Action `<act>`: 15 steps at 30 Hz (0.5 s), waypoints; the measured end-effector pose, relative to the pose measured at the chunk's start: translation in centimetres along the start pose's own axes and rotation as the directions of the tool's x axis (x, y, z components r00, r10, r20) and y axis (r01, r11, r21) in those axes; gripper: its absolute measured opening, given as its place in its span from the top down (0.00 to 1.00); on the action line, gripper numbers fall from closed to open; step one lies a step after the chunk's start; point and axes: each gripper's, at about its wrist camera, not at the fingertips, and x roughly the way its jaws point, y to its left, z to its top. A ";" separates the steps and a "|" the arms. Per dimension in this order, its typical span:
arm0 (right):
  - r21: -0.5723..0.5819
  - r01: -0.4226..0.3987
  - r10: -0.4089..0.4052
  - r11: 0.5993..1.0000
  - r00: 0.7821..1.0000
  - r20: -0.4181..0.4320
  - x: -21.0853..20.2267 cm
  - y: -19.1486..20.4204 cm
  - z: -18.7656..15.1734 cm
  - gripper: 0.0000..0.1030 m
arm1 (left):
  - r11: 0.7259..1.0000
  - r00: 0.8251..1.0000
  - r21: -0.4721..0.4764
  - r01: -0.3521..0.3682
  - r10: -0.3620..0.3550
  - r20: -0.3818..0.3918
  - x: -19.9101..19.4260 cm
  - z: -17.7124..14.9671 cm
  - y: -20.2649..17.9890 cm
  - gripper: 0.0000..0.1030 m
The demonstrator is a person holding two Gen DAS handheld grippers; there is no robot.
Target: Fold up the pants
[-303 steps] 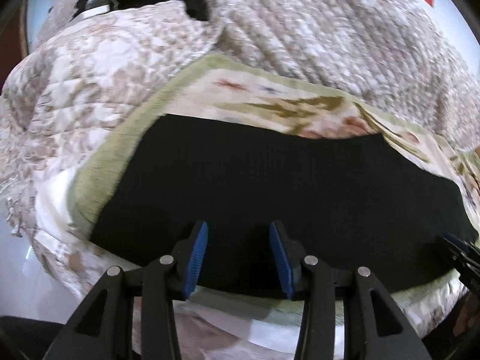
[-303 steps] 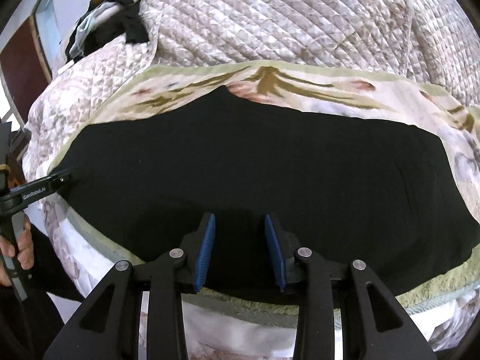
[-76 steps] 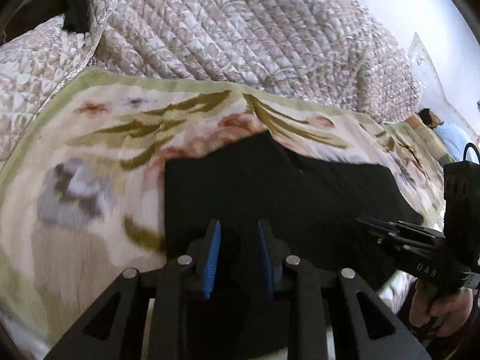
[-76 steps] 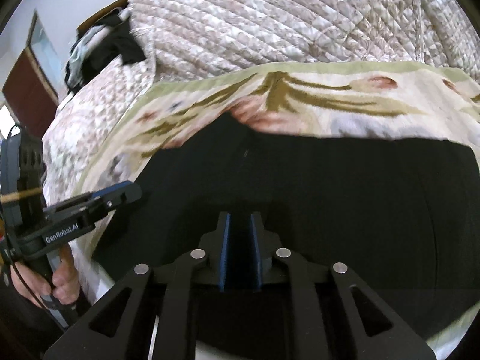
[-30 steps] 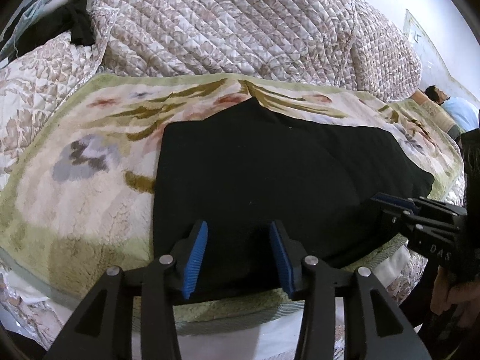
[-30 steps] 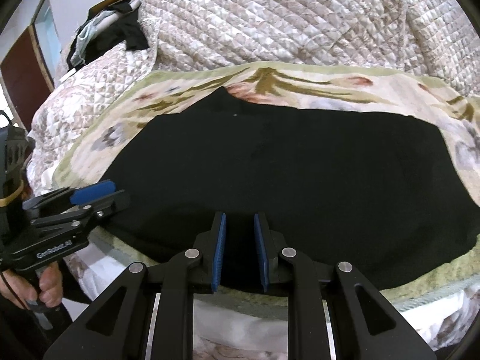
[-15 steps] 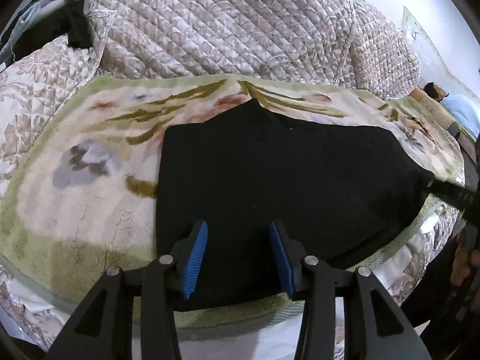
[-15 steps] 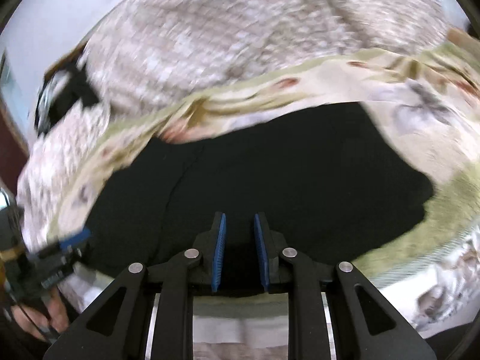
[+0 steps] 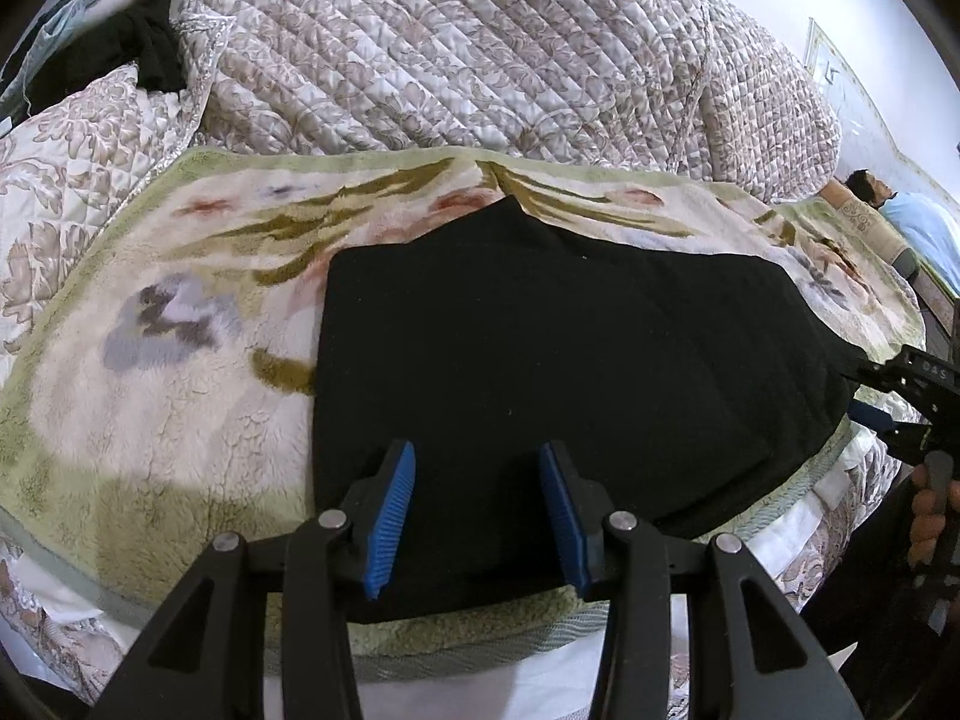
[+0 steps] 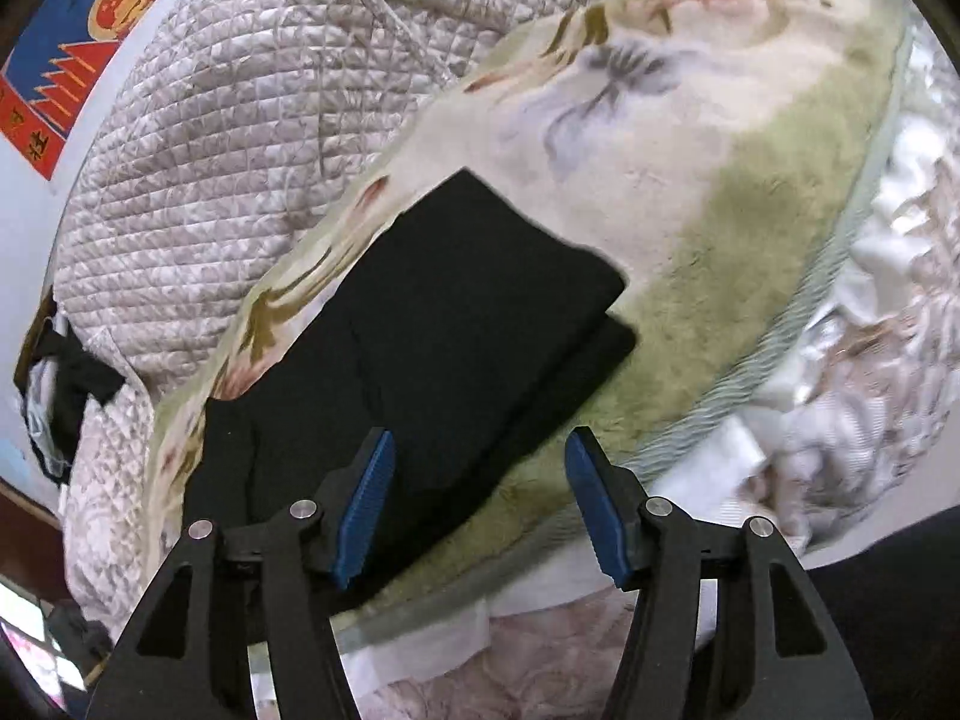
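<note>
Black pants [image 9: 570, 360] lie folded flat on a floral fleece blanket [image 9: 150, 408] on a bed. My left gripper [image 9: 480, 510] hovers open over their near edge, nothing pressed between its blue pads. At the far right of the left wrist view, my right gripper [image 9: 864, 393] sits at the pants' right end, held by a hand [image 9: 927, 510]. The right wrist view is rolled; it shows the stacked layers of the pants [image 10: 468, 312] at that end. There my right gripper [image 10: 480, 498] has its jaws opening wide over the pants' near edge and the blanket [image 10: 720, 180], its pads touching nothing.
A quilted bedspread [image 9: 450, 48] rises behind the blanket. Dark clothes [image 9: 144, 54] are piled at the back left. A person in light blue [image 9: 918, 222] lies far right. White bedding [image 10: 840, 420] hangs over the bed's edge. A red-and-blue poster [image 10: 78, 30] is on the wall.
My right gripper has swung to the pants' right end, rolled over, and its jaws have gone from nearly shut to wide. The left gripper has stayed where it was.
</note>
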 end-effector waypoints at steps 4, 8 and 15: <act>0.048 -0.028 0.026 0.998 0.999 0.038 0.7 -0.3 1.1 0.41 | 1.000 1.000 -0.002 0.000 0.000 0.002 0.0 0.0 0.0 0.55; 0.079 -0.067 0.059 0.995 0.994 0.096 0.7 -0.4 1.9 0.40 | 1.000 1.000 -0.008 0.008 -0.008 0.003 0.0 0.0 0.1 0.55; 0.007 -0.020 0.020 1.000 0.998 0.054 2.3 1.0 3.2 0.77 | 1.000 1.000 -0.022 0.017 -0.017 0.003 -0.2 0.2 0.4 0.55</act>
